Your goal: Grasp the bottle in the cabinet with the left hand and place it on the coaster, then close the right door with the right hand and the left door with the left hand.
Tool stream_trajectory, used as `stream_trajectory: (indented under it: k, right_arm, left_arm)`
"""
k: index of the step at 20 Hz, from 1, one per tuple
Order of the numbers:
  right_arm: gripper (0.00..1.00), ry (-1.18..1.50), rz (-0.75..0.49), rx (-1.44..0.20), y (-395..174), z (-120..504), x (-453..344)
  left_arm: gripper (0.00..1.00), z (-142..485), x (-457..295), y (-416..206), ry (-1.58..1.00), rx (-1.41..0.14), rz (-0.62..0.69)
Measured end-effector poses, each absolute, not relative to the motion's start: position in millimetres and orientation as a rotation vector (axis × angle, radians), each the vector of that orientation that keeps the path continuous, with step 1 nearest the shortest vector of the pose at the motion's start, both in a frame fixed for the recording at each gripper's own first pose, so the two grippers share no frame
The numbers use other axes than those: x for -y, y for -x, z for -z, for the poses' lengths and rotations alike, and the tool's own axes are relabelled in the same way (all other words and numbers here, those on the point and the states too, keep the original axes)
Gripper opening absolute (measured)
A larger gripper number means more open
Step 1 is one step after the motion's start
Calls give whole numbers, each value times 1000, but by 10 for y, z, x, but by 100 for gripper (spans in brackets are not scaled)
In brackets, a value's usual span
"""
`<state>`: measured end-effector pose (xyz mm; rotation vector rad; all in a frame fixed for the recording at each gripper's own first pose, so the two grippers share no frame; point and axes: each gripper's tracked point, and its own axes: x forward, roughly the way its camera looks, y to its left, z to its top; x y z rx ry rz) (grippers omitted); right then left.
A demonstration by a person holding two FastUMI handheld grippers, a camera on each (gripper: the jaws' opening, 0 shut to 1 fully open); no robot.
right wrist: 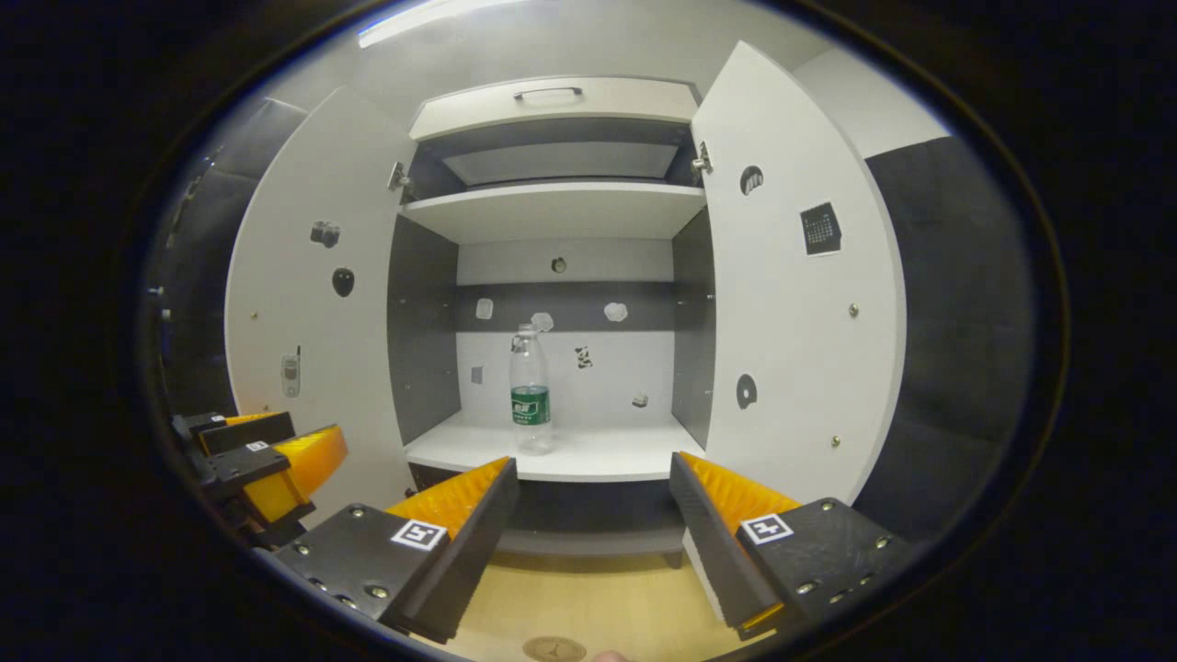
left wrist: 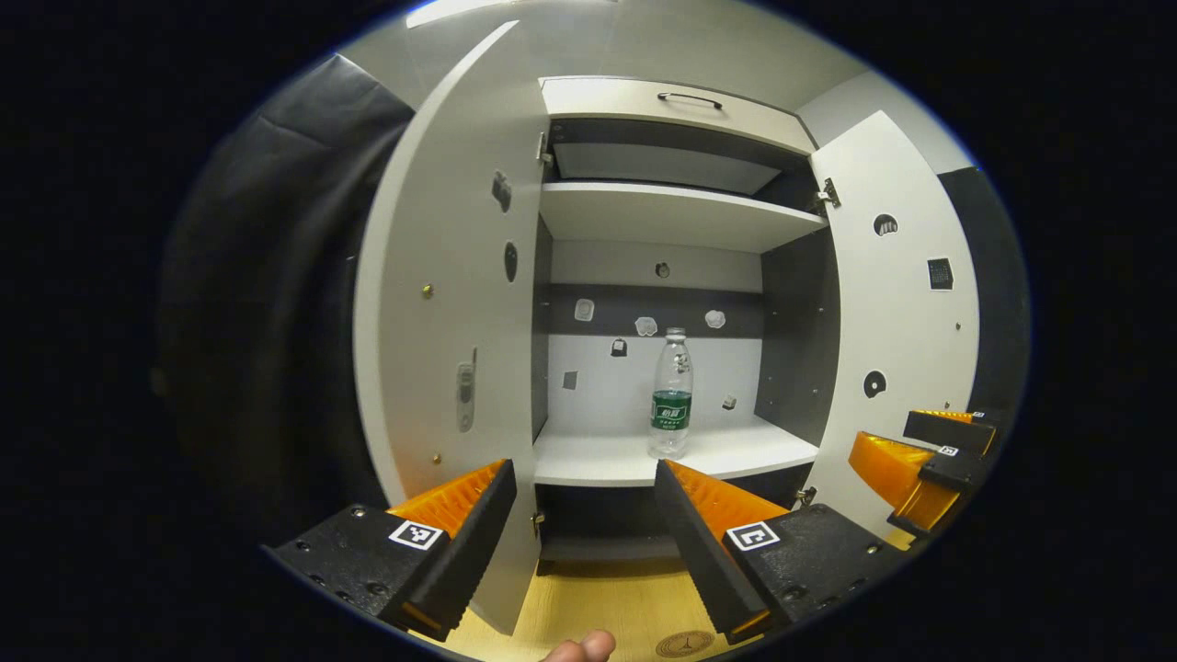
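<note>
since both doors are open and the bottle (left wrist: pixel 672 393) stands upright on the lower shelf (left wrist: pixel 598 460), step one isn't started. left gripper (left wrist: pixel 586 515) and right gripper (right wrist: pixel 593 510) are spread, empty. next, i'd judge: left reaches in to the bottle.

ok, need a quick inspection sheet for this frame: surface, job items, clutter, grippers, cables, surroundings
Surface: wooden tabletop in front of the cabinet, bare but for the coaster.
Job's things: bottle upright on the lower shelf, untouched; round coaster at the near table edge; left door and right door both wide open.
Clutter: nothing seen loose; small stickers on doors and back panel.
Grippers: left gripper jaws open, short of the shelf; right gripper jaws open, holding nothing.
Cables: nothing seen.
Surroundings: dark booth cloth either side; a fingertip at the left gripper view's bottom edge.
</note>
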<state>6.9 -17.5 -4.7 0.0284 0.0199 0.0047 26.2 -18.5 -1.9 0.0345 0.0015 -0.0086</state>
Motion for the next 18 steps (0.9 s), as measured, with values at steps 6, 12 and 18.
stream_trajectory:
  k: [6, 12, 18]
  right_arm:
    - [100, -1, 10, -47, -77, 154, 320]
    - [100, 47, 64, -95, -118, 384, 646]
    - [100, 45, 121, -137, -186, 486, 923]
  left_arm:
    - [96, 7, 663, -869, -58, 4, 101]
    - [96, 36, 1036, -1557, -78, 13, 152]
    - [96, 58, 1226, -2302, -67, 4, 171]
